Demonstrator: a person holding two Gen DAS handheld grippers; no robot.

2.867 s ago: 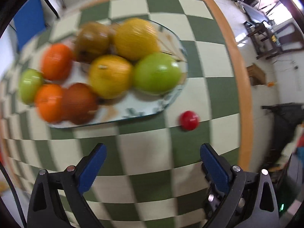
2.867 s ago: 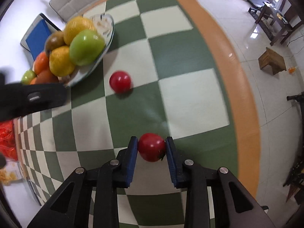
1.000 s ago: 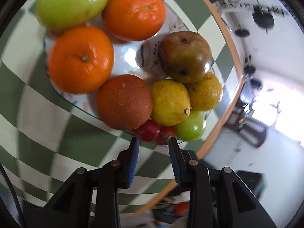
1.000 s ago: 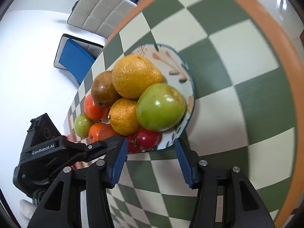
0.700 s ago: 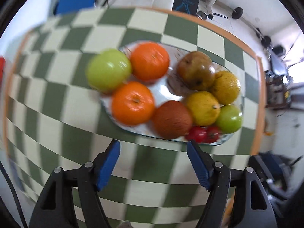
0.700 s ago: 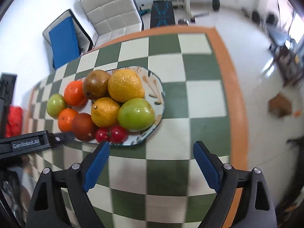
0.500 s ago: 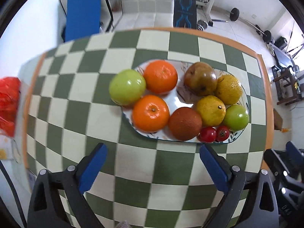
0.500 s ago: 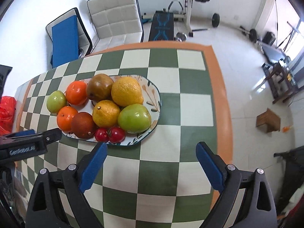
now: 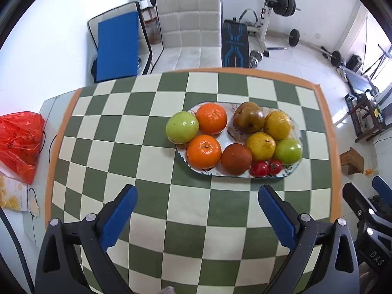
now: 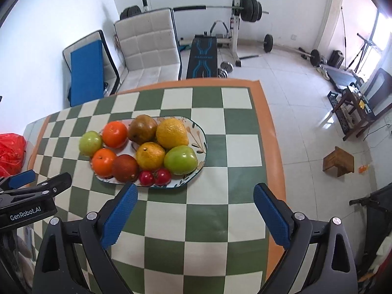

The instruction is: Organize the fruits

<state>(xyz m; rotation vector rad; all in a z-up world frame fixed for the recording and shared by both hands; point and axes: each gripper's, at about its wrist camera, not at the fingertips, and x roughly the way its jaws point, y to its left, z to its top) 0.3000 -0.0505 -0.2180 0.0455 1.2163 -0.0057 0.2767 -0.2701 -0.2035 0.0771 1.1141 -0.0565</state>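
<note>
Item 1: my left gripper (image 9: 197, 202), fingers spread wide and holding nothing, above the checked tablecloth (image 9: 152, 152) on the near side of the plate.

Item 2: my right gripper (image 10: 195, 201), fingers likewise spread wide and holding nothing, near the orange-bordered right edge of the cloth. Its dark body shows at the right rim of the left wrist view, and the left unit marked "GenRobot.AI" shows at the left rim of the right wrist view.

Item 3: oval patterned plate (image 9: 292, 169), resting on the cloth, well apart from both sets of fingers.

Item 4: fruit on the plate, all touching or just beside one another:
- 2 cherry tomatoes (image 9: 267, 167), side by side at the near rim
- 2 oranges (image 9: 203, 151), one behind the other
- 1 green apple (image 9: 182, 127) at the left end, overhanging the rim
- 1 green apple (image 9: 288, 151) at the right end
- 1 brown-red round fruit (image 9: 236, 158), between the near orange and the tomatoes
- 2 yellow citrus fruits (image 9: 261, 146)
- 1 brownish pear (image 9: 248, 120) at the far side

Item 5: red plastic bag (image 9: 19, 142), off the cloth's left edge.

Item 6: white cushioned chair (image 9: 191, 31), blue mat (image 9: 117, 45) and weight bench (image 9: 235, 44) beyond the table.
</note>
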